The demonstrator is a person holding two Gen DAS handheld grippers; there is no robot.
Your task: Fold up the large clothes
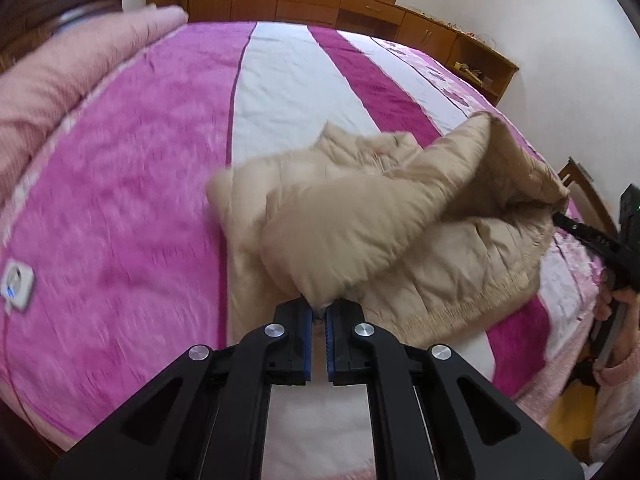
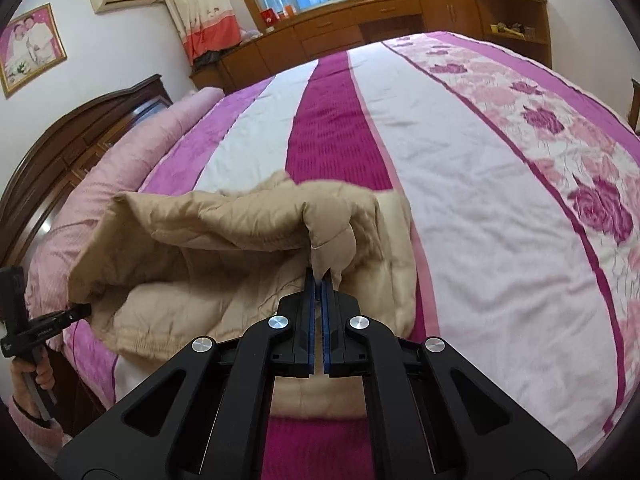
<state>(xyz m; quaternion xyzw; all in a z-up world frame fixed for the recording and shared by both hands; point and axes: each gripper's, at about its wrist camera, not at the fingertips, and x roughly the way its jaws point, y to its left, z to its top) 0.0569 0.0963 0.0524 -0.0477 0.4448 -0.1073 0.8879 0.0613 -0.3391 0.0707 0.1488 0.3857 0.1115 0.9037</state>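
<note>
While the puffy beige quilted jacket (image 1: 400, 216) lies on the pink-and-white striped bed (image 1: 140, 200), the left tool (image 1: 319, 314) and right tool (image 2: 319, 280) each pinch its edge, lifted; folding seems barely half done.

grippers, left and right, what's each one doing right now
Left gripper: fingers shut on a bunched fold of the beige padded jacket.
Right gripper: fingers shut on another pinched bit of the same jacket.

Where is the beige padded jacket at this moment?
The beige padded jacket lies on the striped bedspread, on its near half; the left claw and right claw each pinch a lifted edge.
</note>
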